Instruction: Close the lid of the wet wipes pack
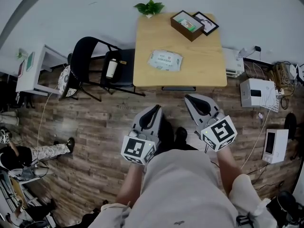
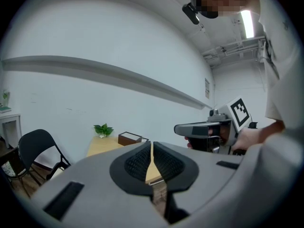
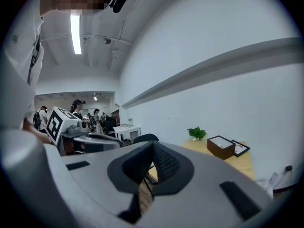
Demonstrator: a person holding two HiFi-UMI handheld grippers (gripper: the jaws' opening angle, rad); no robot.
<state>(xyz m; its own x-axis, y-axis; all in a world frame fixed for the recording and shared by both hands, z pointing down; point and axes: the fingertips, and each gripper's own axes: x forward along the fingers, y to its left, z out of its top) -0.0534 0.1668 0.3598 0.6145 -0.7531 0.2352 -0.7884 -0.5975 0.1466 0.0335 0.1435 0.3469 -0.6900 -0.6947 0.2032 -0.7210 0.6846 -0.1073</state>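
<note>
The wet wipes pack [image 1: 165,60], pale green and white, lies flat near the middle of the wooden table [image 1: 209,70]; its lid is too small to make out. Both grippers hang over the floor in front of the table, well short of the pack. My left gripper [image 1: 156,109] is shut with nothing in it, its pads meeting at the tip [image 2: 152,145]. My right gripper [image 1: 188,99] is also shut and empty [image 3: 153,146]. Each gripper shows in the other's view, the right gripper [image 2: 204,129] and the left gripper [image 3: 90,141]. The pack is hidden in both gripper views.
A brown box [image 1: 186,25], a picture frame [image 1: 205,23] and a small plant [image 1: 149,7] stand at the table's far edge. A black chair [image 1: 90,68] holding a bottle [image 1: 112,68] stands left of the table. White appliances [image 1: 256,93] and cables lie at the right.
</note>
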